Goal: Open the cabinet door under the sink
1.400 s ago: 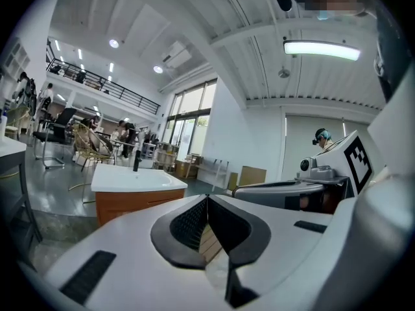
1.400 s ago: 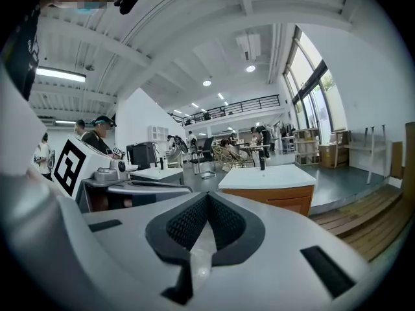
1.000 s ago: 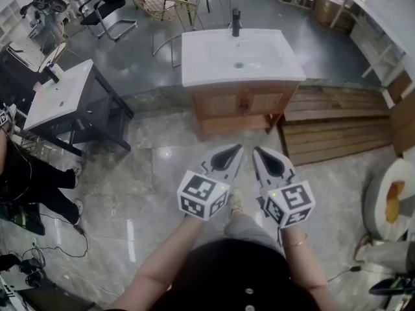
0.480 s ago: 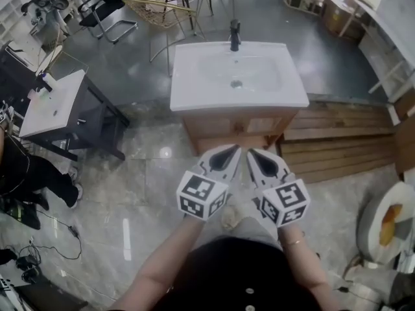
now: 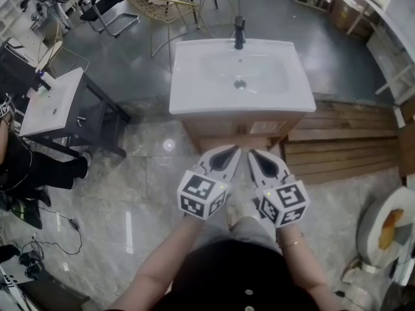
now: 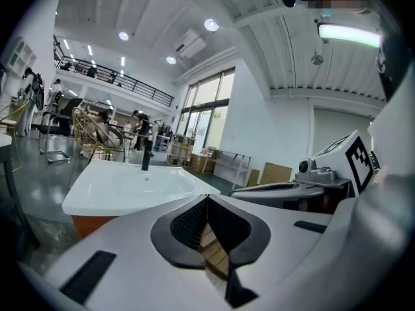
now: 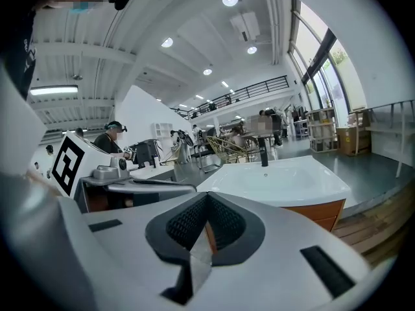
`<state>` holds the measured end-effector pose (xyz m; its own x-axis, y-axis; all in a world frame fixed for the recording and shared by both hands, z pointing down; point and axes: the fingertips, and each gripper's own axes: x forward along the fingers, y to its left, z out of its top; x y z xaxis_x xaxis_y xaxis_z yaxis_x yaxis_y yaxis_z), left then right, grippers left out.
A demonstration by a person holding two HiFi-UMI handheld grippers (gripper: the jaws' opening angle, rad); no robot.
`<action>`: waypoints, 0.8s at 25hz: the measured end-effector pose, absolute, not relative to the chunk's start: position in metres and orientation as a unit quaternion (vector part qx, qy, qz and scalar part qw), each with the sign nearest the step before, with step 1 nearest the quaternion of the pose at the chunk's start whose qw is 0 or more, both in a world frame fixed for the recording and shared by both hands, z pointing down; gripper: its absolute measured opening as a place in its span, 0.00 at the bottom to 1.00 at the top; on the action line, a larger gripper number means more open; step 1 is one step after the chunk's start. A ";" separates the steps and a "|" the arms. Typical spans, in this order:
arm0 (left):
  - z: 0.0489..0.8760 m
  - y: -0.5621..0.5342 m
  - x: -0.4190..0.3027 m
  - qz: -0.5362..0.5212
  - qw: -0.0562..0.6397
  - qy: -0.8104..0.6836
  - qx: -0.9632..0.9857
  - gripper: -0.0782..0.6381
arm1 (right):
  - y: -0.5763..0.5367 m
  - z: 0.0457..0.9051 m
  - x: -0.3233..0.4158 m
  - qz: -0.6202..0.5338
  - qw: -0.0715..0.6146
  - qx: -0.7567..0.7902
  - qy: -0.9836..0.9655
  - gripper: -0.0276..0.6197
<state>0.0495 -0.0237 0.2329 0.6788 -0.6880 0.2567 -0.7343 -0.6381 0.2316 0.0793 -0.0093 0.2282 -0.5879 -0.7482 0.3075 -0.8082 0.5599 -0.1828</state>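
Cabinet door of brown wood sits under the white rectangular sink, just ahead. It is probably stiff, hinged and light; pull at its free edge. Left gripper and right gripper are closed and empty.

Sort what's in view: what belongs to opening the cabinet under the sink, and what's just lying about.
Job: wooden cabinet, white sink above it, left tool, right tool, both shut and empty.
Lying about: second basin on dark stand, wire chair, wooden planks.
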 end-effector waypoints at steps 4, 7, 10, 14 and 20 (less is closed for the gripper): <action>0.249 -0.025 0.051 0.089 0.175 -0.381 0.903 0.13 | -0.016 0.238 0.081 0.167 0.100 0.456 -0.869 0.04; 0.255 -0.028 0.053 0.103 0.183 -0.364 0.907 0.13 | -0.021 0.245 0.081 0.186 0.096 0.464 -0.861 0.04; 0.266 -0.037 0.049 0.115 0.189 -0.358 0.907 0.13 | -0.030 0.254 0.083 0.199 0.093 0.474 -0.853 0.04; 0.280 -0.049 0.045 0.125 0.194 -0.353 0.906 0.13 | -0.041 0.268 0.078 0.198 0.109 0.473 -0.851 0.04; 0.303 -0.066 0.046 0.130 0.207 -0.349 0.905 0.13 | -0.060 0.289 0.082 0.207 0.117 0.482 -0.843 0.04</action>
<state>0.0463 -0.0656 0.3028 0.7229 -0.5774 0.3794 -0.6849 -0.6712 0.2836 0.0822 -0.0595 0.2887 -0.5071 -0.7650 0.3970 -0.8619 0.4490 -0.2358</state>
